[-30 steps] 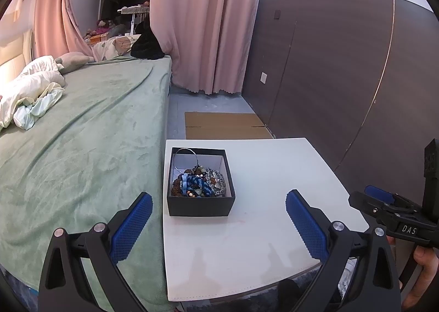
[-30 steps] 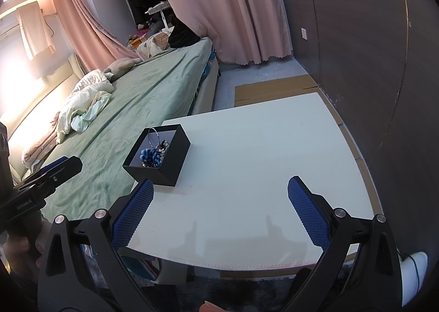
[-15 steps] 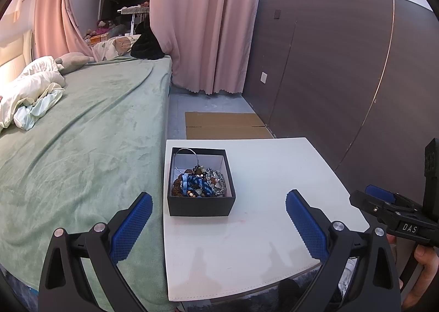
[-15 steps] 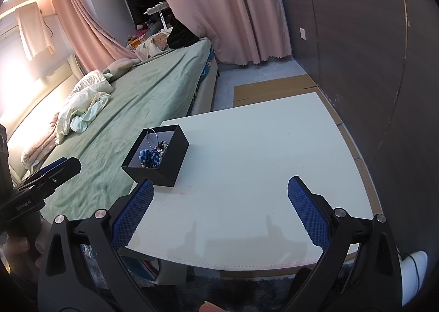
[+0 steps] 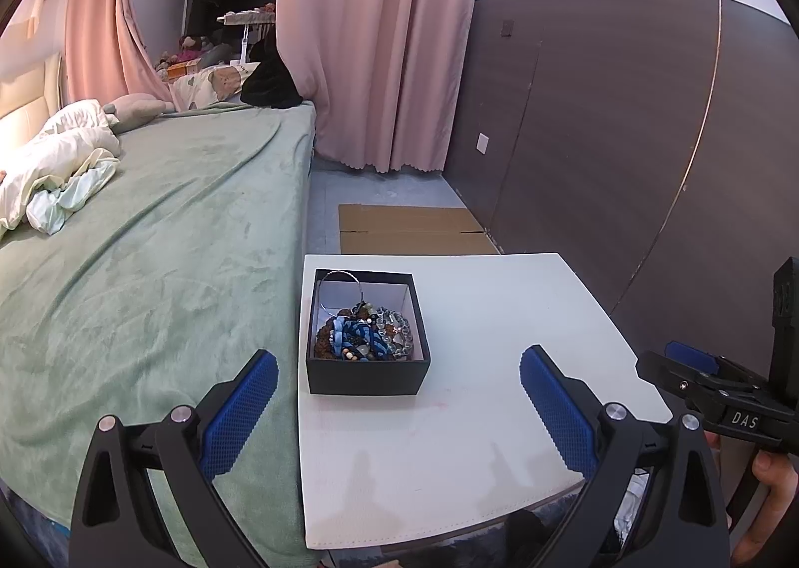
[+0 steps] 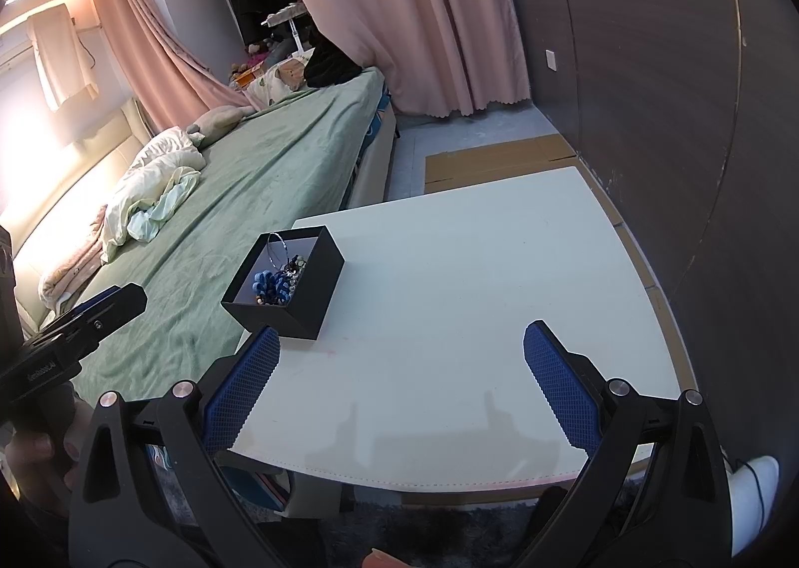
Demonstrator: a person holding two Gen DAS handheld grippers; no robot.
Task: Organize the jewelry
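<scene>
A black open box (image 5: 367,375) stands on the left part of a white table (image 5: 474,443). It holds a heap of jewelry (image 5: 367,335): blue and brown bead bracelets, clear beads and a thin silver hoop. The box also shows in the right wrist view (image 6: 299,303), with the jewelry (image 6: 277,283) inside. My left gripper (image 5: 394,410) is open and empty, held above the table's near edge, short of the box. My right gripper (image 6: 399,385) is open and empty, over the near part of the table (image 6: 474,318), to the right of the box.
A bed with a green blanket (image 5: 140,258) runs along the table's left side. A dark wall panel (image 5: 624,143) stands to the right. Flat cardboard (image 5: 409,228) lies on the floor beyond the table. Pink curtains (image 5: 374,43) hang at the back.
The right wrist view has shifted slightly, so the box sits a little lower and further left. The left gripper has not visibly moved. Both stay open.
</scene>
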